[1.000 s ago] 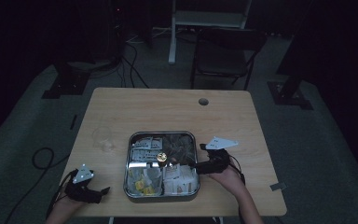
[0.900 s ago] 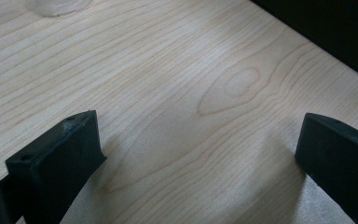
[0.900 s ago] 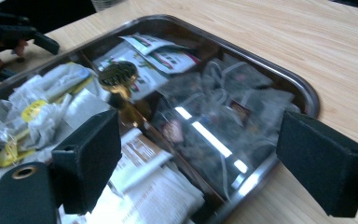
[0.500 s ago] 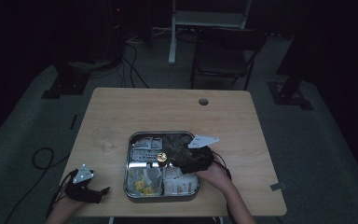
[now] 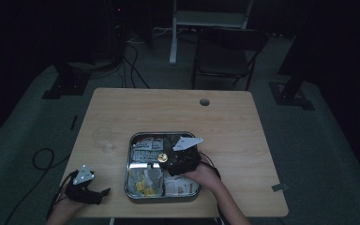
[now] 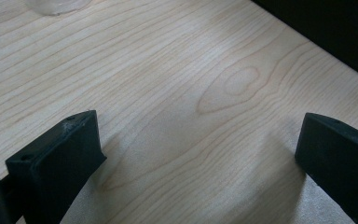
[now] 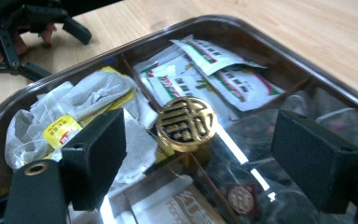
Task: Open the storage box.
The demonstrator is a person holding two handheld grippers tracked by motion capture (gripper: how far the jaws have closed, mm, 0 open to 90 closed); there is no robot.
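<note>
A metal box (image 5: 130, 161) with a clear lid stands on the near middle of the wooden table (image 5: 168, 108). A round gold knob (image 5: 163, 157) sits at the lid's centre. Under the lid lie white and yellow tea bags (image 7: 65, 102) and printed sachets (image 7: 205, 74). My right gripper (image 5: 165, 160) hovers over the box. Its jaws have just been closing a little and stand on either side of the gold knob (image 7: 185, 122), apart from it; the right gripper (image 7: 205, 158) is open. My left gripper (image 5: 104, 194) rests open at the near left on bare wood (image 6: 168, 70).
A clear glass (image 5: 104, 139) stands left of the box. A round cable hole (image 5: 204, 101) is at the table's far right. A chair (image 5: 225, 51) and cables lie beyond the far edge. My left gripper (image 7: 23, 32) shows past the box rim (image 7: 121, 51).
My right gripper has moved left from the box's right edge to over its centre, around the gold knob. The left gripper has stayed in place.
</note>
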